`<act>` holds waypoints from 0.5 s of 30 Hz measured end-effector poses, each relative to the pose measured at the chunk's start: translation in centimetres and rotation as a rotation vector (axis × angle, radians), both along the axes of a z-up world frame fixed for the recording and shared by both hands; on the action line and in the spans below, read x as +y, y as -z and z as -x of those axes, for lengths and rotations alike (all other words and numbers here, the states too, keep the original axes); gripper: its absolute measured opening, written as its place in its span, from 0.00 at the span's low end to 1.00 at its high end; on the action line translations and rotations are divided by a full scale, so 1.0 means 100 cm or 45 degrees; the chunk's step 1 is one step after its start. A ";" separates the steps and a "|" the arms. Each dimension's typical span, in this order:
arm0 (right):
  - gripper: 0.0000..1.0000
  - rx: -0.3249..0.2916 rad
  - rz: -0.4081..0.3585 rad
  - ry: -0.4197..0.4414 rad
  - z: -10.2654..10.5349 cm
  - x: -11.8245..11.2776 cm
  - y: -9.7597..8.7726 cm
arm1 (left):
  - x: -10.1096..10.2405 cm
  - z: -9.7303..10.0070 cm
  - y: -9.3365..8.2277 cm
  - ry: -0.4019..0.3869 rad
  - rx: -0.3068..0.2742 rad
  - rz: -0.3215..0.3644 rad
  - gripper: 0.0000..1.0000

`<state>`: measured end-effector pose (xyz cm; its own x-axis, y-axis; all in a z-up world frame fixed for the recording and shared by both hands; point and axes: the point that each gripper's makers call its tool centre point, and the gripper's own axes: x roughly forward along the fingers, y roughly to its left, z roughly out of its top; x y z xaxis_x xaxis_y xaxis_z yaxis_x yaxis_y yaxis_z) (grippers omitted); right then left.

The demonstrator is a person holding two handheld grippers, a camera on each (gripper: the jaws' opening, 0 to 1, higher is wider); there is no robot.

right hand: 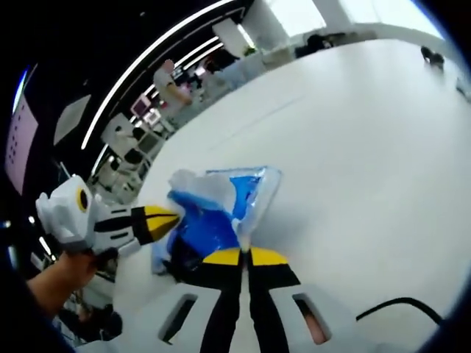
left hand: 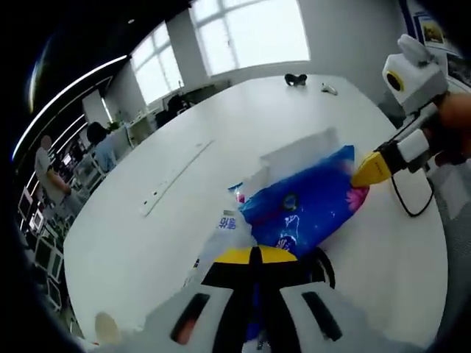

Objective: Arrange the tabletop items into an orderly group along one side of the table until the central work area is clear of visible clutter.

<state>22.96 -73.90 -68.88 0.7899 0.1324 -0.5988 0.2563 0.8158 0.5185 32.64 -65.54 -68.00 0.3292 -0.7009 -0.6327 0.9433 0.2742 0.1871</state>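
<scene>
A blue plastic bag (left hand: 302, 206) with white and clear patches lies crumpled on the white table (left hand: 147, 250), stretched between both grippers. In the left gripper view my left gripper (left hand: 255, 254) has its yellow-tipped jaws shut on the bag's near end. My right gripper (left hand: 368, 170) comes in from the right, held by a hand, and pinches the bag's far corner. In the right gripper view the bag (right hand: 213, 213) rises just ahead of my right gripper (right hand: 245, 256), whose jaws are shut on its clear edge. My left gripper (right hand: 165, 218) grips the bag from the left.
A long white strip (left hand: 176, 176) lies on the table to the left of the bag. A small black object (left hand: 296, 79) and a small white one (left hand: 329, 89) sit at the far end. A black cable (left hand: 412, 206) loops on the right. People stand beyond the table's left edge.
</scene>
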 end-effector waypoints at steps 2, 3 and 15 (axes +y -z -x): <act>0.00 0.001 0.007 0.010 0.008 -0.007 0.000 | -0.008 0.007 -0.001 0.005 0.009 0.015 0.00; 0.00 0.000 0.006 0.018 0.011 -0.010 0.000 | -0.014 0.011 -0.002 0.011 0.009 0.014 0.00; 0.00 0.016 0.026 0.155 0.060 -0.071 0.001 | -0.075 0.060 0.001 0.165 0.006 0.014 0.00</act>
<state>17.01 -80.97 -68.96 0.7916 0.0232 -0.6106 0.3609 0.7886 0.4978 26.69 -73.01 -68.14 0.2328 -0.7440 -0.6263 0.9718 0.1521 0.1804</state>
